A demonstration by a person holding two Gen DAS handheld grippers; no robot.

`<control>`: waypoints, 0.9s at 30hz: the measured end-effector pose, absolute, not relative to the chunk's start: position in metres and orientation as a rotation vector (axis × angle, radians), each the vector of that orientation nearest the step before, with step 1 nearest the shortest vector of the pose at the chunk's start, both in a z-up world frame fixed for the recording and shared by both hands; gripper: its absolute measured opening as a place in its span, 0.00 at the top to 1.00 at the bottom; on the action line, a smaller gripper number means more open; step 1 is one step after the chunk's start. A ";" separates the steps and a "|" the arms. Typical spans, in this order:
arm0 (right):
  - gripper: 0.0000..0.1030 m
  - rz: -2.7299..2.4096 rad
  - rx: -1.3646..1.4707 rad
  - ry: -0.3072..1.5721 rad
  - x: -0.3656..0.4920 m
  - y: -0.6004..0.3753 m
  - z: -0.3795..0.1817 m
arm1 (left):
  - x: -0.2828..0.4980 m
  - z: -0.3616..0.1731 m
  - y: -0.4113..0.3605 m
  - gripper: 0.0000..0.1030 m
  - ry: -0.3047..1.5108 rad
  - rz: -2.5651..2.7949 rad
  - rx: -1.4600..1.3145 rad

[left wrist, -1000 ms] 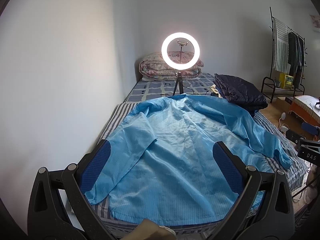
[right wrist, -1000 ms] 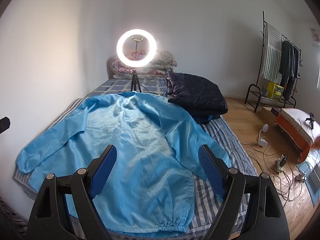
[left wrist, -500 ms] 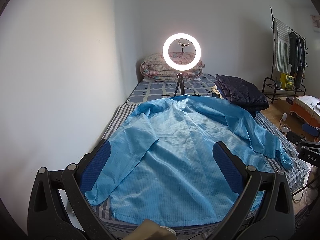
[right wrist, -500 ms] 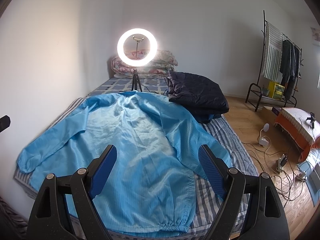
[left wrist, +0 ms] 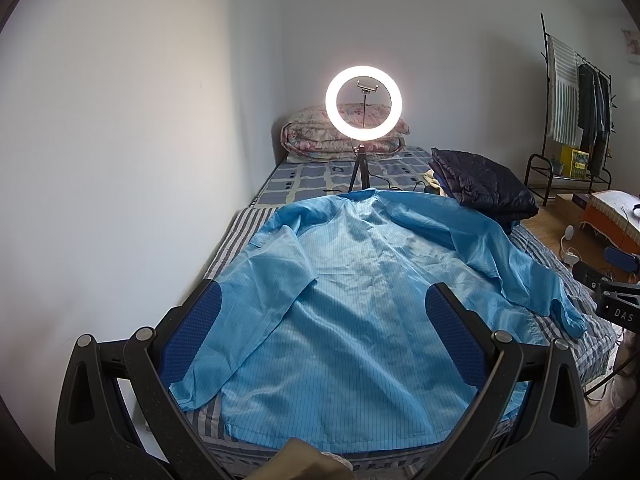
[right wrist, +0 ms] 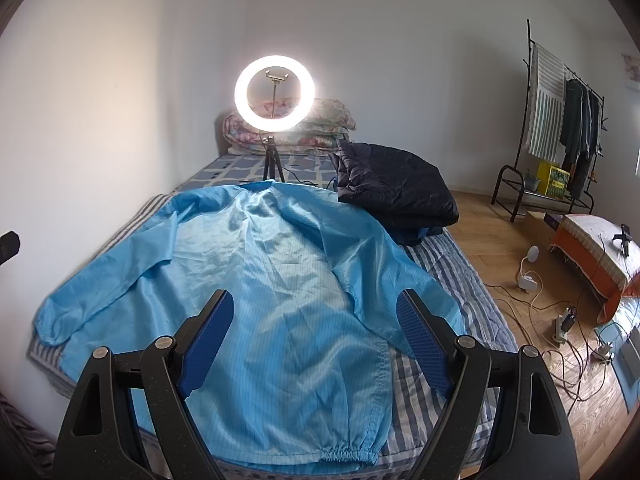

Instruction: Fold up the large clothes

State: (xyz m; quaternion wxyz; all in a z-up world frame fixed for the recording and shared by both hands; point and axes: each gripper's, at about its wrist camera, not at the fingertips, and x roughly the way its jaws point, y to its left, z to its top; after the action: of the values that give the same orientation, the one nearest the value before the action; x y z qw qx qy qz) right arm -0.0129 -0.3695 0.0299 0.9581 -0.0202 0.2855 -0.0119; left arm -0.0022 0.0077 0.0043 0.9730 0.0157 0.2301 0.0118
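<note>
A large light-blue jacket [left wrist: 352, 296] [right wrist: 280, 288] lies spread flat on the striped bed [left wrist: 236, 232] [right wrist: 452, 264], collar toward the far end, both sleeves angled outward and down. My left gripper [left wrist: 320, 304] hovers open above the jacket's lower half, holding nothing. In the right wrist view my right gripper [right wrist: 314, 300] is likewise open and empty, above the jacket's hem side. The right gripper's body [left wrist: 616, 304] shows at the right edge of the left wrist view.
A lit ring light on a tripod [left wrist: 363, 100] [right wrist: 275, 94] stands on the bed beyond the collar. A folded dark quilted jacket [right wrist: 394, 188] lies at the jacket's right shoulder. Folded floral bedding [left wrist: 340, 132] sits against the wall. Cables [right wrist: 560, 320] and a clothes rack [right wrist: 560, 120] occupy the floor to the right.
Both views have shifted only slightly; the jacket lies as before and both grippers stay open.
</note>
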 end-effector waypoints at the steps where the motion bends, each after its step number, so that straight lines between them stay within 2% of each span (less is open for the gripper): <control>1: 0.19 -0.024 -0.040 0.580 -0.013 -0.369 0.030 | -0.002 0.004 0.008 0.00 0.464 0.023 0.031; 27: 0.19 -0.018 -0.036 0.587 -0.012 -0.364 0.030 | -0.004 -0.003 0.017 0.00 0.474 0.040 0.033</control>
State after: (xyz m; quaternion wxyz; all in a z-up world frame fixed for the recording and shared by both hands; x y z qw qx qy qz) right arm -0.0121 -0.3641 0.0301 0.9570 -0.0180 0.2894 -0.0089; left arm -0.0039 0.0167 -0.0027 0.9717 0.0165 0.2348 0.0196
